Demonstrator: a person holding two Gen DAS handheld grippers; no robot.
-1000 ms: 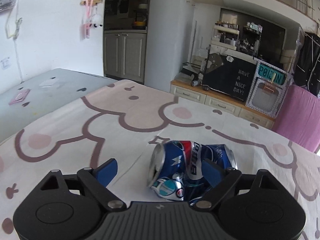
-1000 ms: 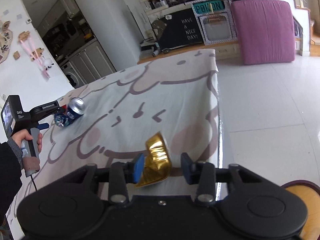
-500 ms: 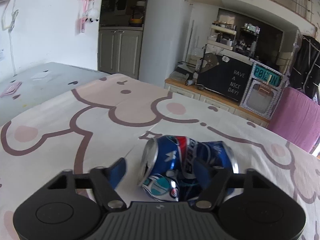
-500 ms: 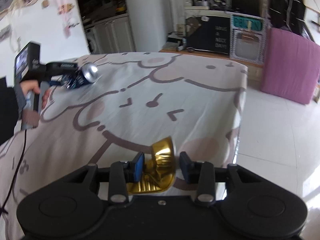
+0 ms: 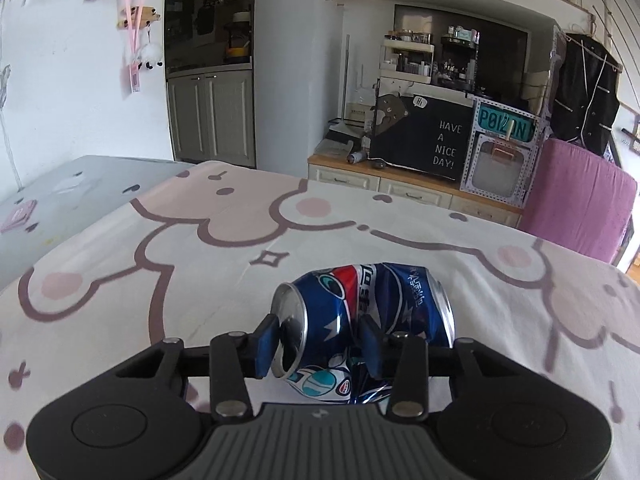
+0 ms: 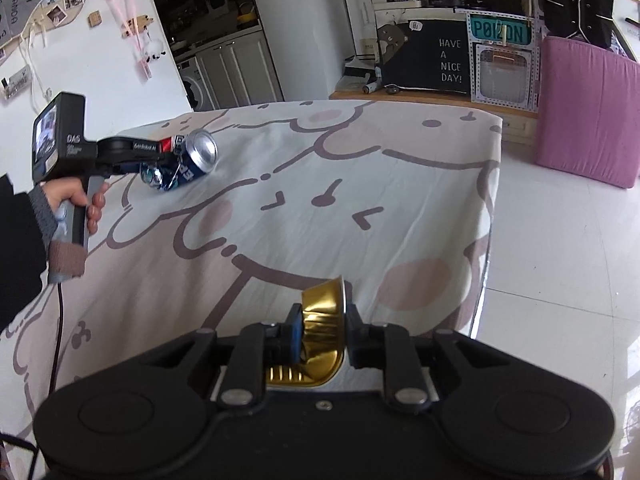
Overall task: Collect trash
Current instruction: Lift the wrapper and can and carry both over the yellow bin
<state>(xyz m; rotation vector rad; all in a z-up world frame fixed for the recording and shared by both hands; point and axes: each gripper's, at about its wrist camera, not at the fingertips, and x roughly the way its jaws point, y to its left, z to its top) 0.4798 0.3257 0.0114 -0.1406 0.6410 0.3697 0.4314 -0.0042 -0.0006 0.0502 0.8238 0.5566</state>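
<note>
Right now both claws are closing on trash: the left claw (image 5: 318,344) pinching the crushed blue can (image 5: 360,320) mid-surface (image 6: 320,168), the right claw (image 6: 320,338) squeezing the gold foil cup (image 6: 322,320) near the right edge, so lifting should come next

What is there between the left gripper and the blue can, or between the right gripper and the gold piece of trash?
Nothing visible. The crushed blue can already sits between the jaws of the left gripper, which are closing on it. The gold foil cup likewise sits between the closing jaws of the right gripper. Only the tablecloth lies under both.
</note>
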